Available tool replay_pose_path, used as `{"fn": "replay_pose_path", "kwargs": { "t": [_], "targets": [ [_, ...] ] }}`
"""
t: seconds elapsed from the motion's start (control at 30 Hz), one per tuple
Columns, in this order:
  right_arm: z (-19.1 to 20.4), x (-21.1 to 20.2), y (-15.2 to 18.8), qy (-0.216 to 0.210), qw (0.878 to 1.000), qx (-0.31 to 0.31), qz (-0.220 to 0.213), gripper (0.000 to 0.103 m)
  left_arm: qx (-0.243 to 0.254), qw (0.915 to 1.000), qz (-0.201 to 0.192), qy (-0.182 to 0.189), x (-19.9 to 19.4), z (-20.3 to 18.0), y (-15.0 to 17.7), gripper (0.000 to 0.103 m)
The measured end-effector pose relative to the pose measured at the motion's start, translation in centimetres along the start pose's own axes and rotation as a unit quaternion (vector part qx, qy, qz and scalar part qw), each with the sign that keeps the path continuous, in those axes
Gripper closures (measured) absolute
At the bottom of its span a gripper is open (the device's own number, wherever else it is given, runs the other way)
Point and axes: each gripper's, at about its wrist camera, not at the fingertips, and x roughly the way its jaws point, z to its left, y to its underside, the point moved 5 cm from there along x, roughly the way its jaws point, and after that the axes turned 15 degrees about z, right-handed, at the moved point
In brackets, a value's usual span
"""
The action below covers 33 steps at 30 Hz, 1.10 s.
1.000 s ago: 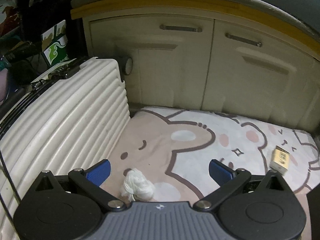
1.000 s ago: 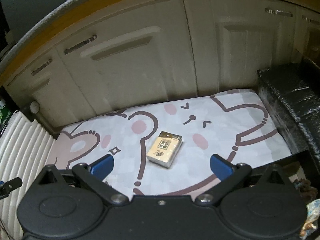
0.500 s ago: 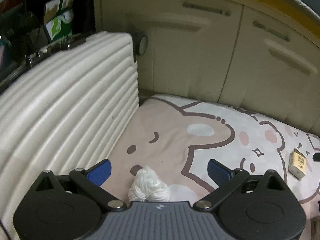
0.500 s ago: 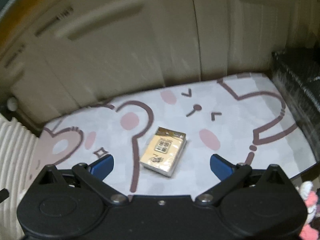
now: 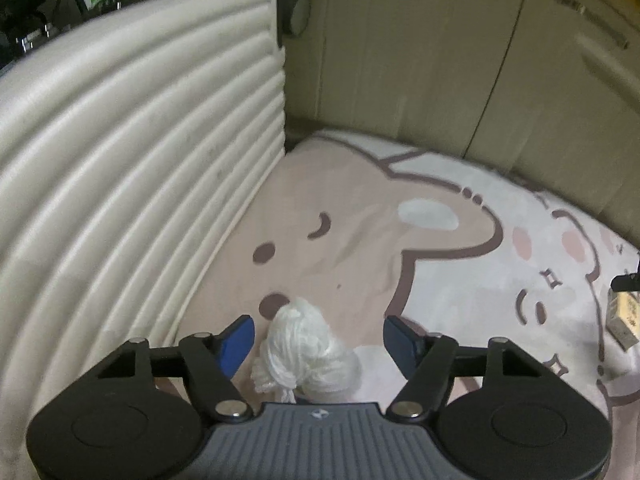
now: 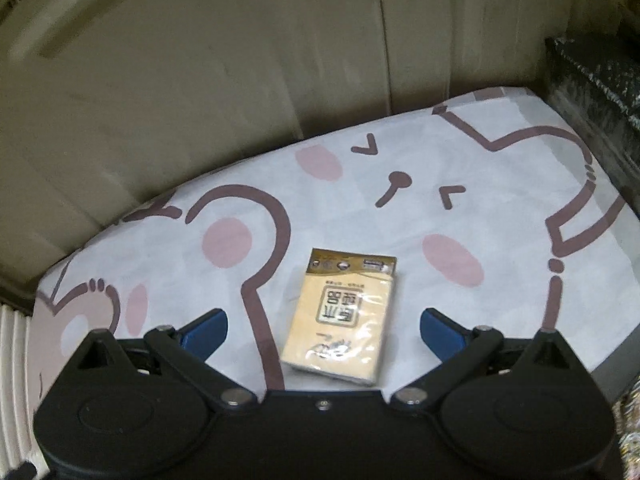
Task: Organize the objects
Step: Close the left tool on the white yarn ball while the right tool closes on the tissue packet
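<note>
We are at the grasping step. Our left gripper (image 5: 318, 338) is closing around the white yarn ball (image 5: 306, 354) on the mat (image 5: 460, 280), not yet pressing it. Our right gripper (image 6: 322, 328) stands released, jaws either side of the tissue pack (image 6: 344, 314). Next, both must close gently before lifting.

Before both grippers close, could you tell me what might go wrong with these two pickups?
The white yarn bundle between the closing left gripper is soft with loose strands, so it may squash or snag. The tissue pack lies skewed between the open right gripper, and its glossy wrap could twist or slip.
</note>
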Motion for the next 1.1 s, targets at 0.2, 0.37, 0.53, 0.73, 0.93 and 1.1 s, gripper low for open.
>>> {"fn": "replay_pose_path", "kwargs": {
  "t": [0.2, 0.37, 0.53, 0.73, 0.93, 1.1],
  "targets": [
    [0.6, 1.5, -0.4, 0.043, 0.999, 0.015, 0.003, 0.025, -0.039, 0.9989, 0.027, 0.000, 1.1, 0.9, 0.2, 0.038],
    [0.7, 2.0, -0.5, 0.062, 0.998, 0.013, 0.010, 0.044, -0.077, 0.9962, 0.040, 0.011, 1.8, 1.6, 0.2, 0.040],
    [0.4, 2.0, -0.6, 0.068, 0.997, -0.019, 0.010, 0.049, -0.085, 0.9955, 0.036, 0.020, 1.8, 1.6, 0.0, 0.049],
    [0.7, 1.8, 0.6, 0.064, 0.995, -0.081, 0.008, 0.050, -0.071, 0.9963, 0.041, 0.025, 1.8, 1.1, -0.1, 0.057],
    [0.7, 1.2, 1.9, 0.054, 0.992, -0.112, 0.010, 0.050, -0.061, 0.9969, 0.044, 0.025, 1.2, 0.9, 0.1, 0.059],
    [0.7, 0.2, 3.3, 0.044, 0.989, -0.138, 0.007, 0.050, -0.058, 0.9970, 0.040, 0.030, 0.0, 0.3, 0.3, 0.060]
  ]
}}
